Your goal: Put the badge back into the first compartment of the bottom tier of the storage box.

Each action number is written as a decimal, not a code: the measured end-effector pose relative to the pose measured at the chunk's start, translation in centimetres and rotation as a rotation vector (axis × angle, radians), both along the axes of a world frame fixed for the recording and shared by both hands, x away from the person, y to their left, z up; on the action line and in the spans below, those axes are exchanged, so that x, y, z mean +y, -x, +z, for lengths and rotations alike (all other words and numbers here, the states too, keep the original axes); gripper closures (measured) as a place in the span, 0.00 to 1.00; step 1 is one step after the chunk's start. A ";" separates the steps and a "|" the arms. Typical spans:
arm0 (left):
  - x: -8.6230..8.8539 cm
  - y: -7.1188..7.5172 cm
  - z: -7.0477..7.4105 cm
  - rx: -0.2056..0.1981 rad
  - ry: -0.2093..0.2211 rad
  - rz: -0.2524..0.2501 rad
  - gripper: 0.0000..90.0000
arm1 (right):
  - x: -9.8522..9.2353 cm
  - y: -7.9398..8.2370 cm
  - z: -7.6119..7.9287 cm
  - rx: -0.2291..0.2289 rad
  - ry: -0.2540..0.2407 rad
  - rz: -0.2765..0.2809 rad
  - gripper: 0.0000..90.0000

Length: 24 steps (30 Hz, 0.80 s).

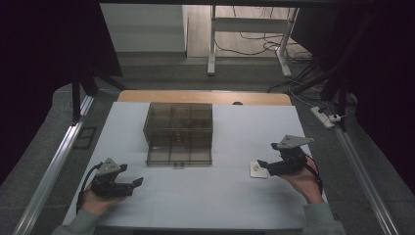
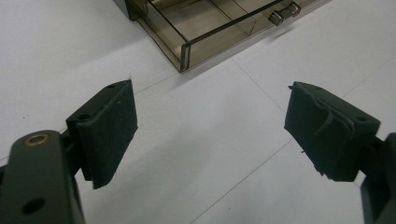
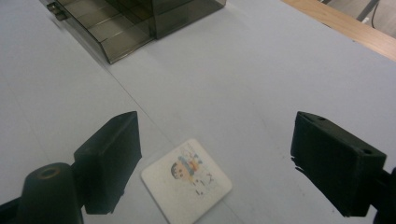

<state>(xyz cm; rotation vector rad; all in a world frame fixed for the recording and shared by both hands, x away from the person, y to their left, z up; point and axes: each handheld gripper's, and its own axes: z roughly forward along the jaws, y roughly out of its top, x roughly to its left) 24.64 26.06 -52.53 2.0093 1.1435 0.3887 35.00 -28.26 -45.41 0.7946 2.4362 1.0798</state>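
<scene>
Left gripper (image 1: 138,181) rests near the table's (image 1: 205,205) front-left corner, jaws spread wide and empty. Smoked-plastic compartment box (image 1: 179,133) sits toward the table's centre and far edge. Right gripper (image 1: 261,164) is near the right edge, jaws wide apart around a cartoon-printed square card (image 3: 187,179) lying flat, not gripped.

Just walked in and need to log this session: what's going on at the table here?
A person holds a gripper in each hand over a white table. The right gripper hovers open over a small square card with a cartoon figure, which lies flat between its jaws, not yet gripped. The left gripper is open and holds nothing. A smoky clear compartment box sits mid-table.
</scene>
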 end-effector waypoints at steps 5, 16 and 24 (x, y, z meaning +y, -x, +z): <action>0.0 0.0 0.0 -0.003 0.000 -0.004 0.19 | 0.4 -0.3 -0.2 0.010 0.020 0.024 0.18; 0.0 -0.1 0.1 -0.004 -0.005 -0.001 0.19 | 0.3 -0.6 -0.6 0.057 0.069 0.062 0.18; 0.0 -0.1 0.0 -0.004 -0.008 -0.001 0.19 | 0.6 -0.9 -1.3 0.083 0.126 0.081 0.17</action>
